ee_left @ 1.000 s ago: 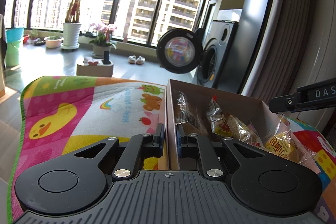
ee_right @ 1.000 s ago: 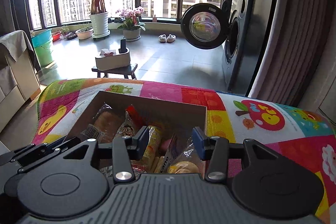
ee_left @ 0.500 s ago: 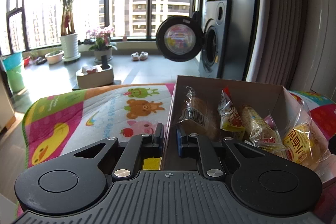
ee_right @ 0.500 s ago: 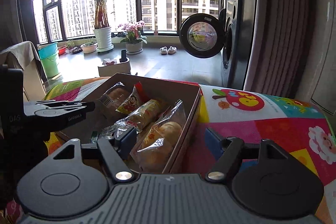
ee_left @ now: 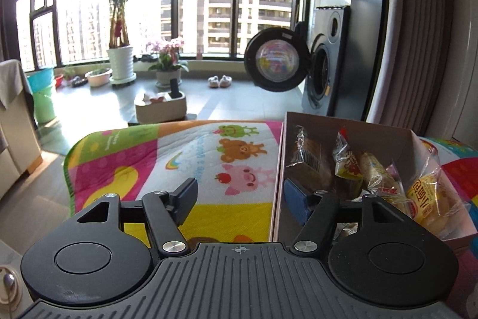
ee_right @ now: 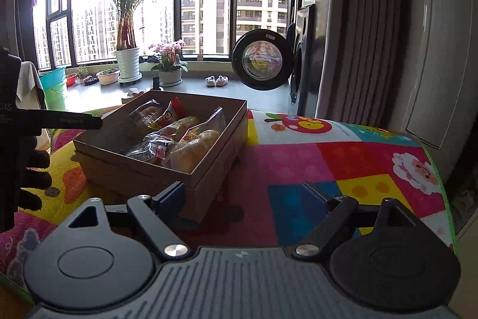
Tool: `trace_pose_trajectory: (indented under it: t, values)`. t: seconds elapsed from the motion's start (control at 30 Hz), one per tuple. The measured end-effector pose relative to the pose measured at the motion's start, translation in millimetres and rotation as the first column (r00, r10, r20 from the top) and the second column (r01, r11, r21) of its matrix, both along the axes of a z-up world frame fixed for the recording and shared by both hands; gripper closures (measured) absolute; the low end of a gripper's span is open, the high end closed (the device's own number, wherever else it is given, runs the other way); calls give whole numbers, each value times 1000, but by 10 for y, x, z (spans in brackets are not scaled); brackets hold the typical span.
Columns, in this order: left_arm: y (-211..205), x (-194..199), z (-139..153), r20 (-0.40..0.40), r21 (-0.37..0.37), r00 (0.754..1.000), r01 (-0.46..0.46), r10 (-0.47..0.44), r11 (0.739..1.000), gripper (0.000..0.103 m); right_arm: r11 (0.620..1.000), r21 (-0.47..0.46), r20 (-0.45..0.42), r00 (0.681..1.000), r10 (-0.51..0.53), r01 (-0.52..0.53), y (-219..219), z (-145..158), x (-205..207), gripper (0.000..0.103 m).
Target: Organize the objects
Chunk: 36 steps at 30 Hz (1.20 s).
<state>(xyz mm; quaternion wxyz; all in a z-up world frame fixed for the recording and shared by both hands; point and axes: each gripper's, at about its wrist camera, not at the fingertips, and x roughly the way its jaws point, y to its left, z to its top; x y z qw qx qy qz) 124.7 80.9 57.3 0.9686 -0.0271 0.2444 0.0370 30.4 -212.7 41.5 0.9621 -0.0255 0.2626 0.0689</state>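
Bright patchwork colours fill the ground: the padded play mat [ee_right: 328,157] with its cartoon animals spreads under everything, and on it sits the brown cardboard box [ee_right: 209,169], toward the mat's left half in the right wrist view. Inside the box lie the wrapped snacks [ee_right: 176,139], bread rolls and crinkly packets packed side by side; from the left wrist view one clear bag [ee_left: 430,193] leans up over the right-hand wall.

Now the tools. The left gripper [ee_left: 239,196] has its fingers spread wide, straddling the box's left wall, one finger outside over the mat, the other inside the box, gripping nothing. The right gripper [ee_right: 243,199] is likewise spread apart and empty, its left finger just beside the box's near corner, its right finger over bare mat. A gloved hand [ee_right: 27,169] shows at the left edge of the right wrist view.

By my reading the sorting looks nearly done: no loose snack shows on the mat, everything visible is in the box. What's left, perhaps, is tucking in that leaning bag or squaring up the box.
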Motion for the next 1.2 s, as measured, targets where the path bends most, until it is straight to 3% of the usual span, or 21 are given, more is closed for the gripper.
trace_pose_trajectory:
  t: [0.1,0.17,0.23,0.4,0.47,0.53,0.67,0.77,1.2]
  values:
    - [-25,-502,167,89,-11,996,11,-10,1000,33,999,34,-21,1000,-5,6,-16,-66,-291,9]
    - [-85,-854,187,102,-15,993,56,-55,998,33,999,46,-37,999,-21,22,27,-166,-501,0]
    - [-217,-1234,97,85,-7,990,117,-116,993,33,999,40,-51,998,-25,27,96,-273,-658,0]
    - [-536,-1738,-245,68,-1,986,152,-151,988,33,998,-36,-91,994,-56,52,335,-554,-788,0]
    - [-644,-1695,-383,32,26,986,163,-163,986,33,995,-83,-129,990,-56,45,403,-578,-701,0]
    - [-687,-1567,-447,-56,15,983,174,-173,985,34,993,-97,-163,983,-90,75,395,-616,-602,0]
    - [-696,-1484,-539,-125,1,972,203,-201,979,32,993,21,-173,978,-113,118,245,-655,-559,0]
    - [-759,-1561,-607,-127,33,973,201,-195,979,31,991,-4,-151,980,-130,130,298,-682,-586,0]
    - [-775,-1329,-578,-144,22,977,163,-158,986,26,988,-1,-142,978,-154,155,289,-680,-500,0]
